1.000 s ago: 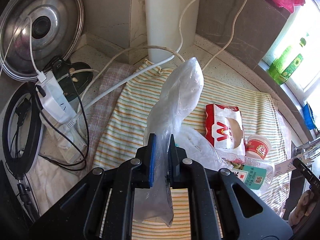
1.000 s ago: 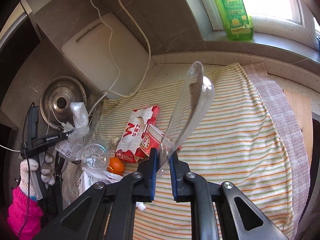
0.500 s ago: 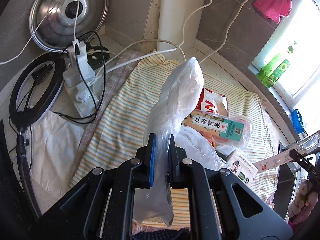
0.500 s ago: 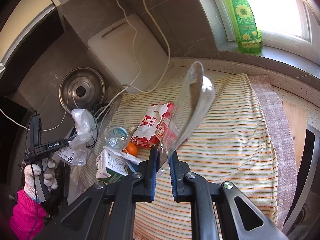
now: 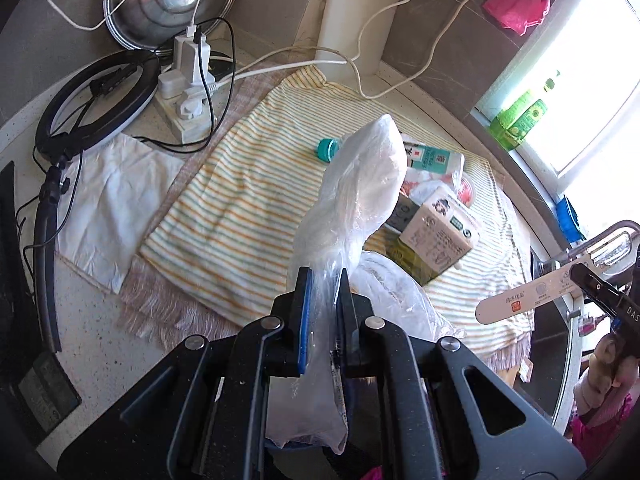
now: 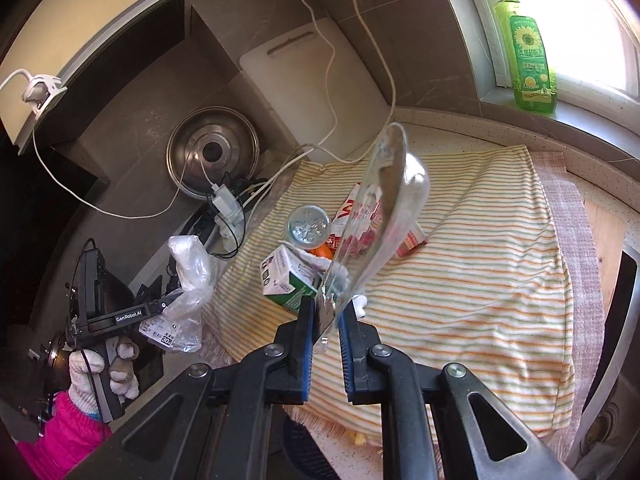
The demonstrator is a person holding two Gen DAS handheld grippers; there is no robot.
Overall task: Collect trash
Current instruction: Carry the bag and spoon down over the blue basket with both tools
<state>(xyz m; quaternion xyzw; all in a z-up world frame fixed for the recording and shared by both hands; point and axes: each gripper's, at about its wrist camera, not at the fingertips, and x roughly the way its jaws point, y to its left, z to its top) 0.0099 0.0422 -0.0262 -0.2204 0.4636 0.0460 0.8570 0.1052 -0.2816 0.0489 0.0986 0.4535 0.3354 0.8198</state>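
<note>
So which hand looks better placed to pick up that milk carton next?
Neither is free: the left gripper is shut on a plastic bag, the right gripper on a clear plastic lid. Probably the right; the milk carton lies just ahead of its fingertips.

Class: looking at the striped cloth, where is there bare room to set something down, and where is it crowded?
Free: the striped cloth right of the red pack, out to its pink-fringed edge; also its near-left part by the white tissue. Crowded: the middle, where carton, bottle and red pack cluster.
</note>
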